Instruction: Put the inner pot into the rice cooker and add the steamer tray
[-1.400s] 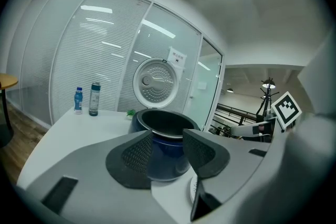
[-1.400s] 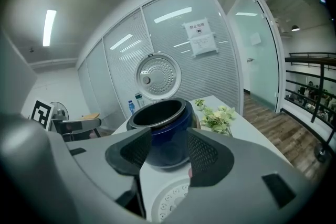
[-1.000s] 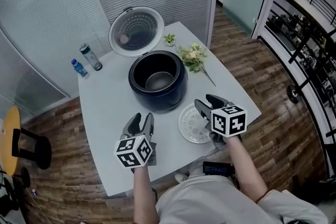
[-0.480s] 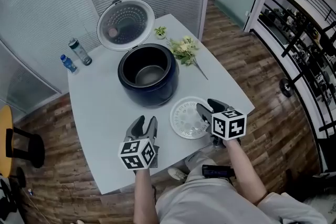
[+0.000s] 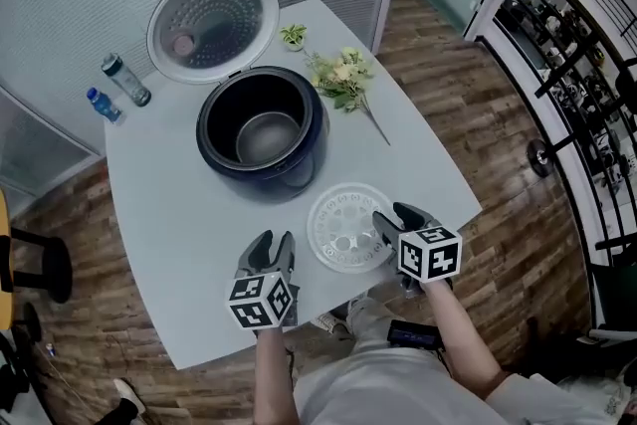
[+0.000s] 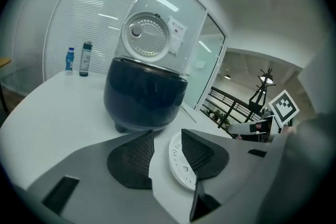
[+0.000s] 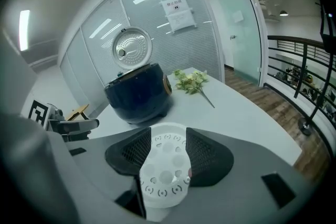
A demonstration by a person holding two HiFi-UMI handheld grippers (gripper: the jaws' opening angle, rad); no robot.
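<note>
Now | steamer tray (image 5: 348, 227) flat, holes up | left gripper (image 5: 270, 240), right gripper (image 5: 394, 215): fingers (image 5: 257, 252) spread

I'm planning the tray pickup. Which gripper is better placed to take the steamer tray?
Right. The right gripper hangs at the edge of the steamer tray, its open fingers framing the tray; the left gripper sits off to the tray's side, over bare table.

A grey, smoothly moulded shell is seen on the left gripper (image 5: 273, 245) and the right gripper (image 5: 397, 219), each fitted with two black, finely gridded pads (image 6: 135, 157). A cube (image 5: 261, 302) printed with black-and-white square markers is mounted on each. A pale top (image 5: 370, 395) is worn.
</note>
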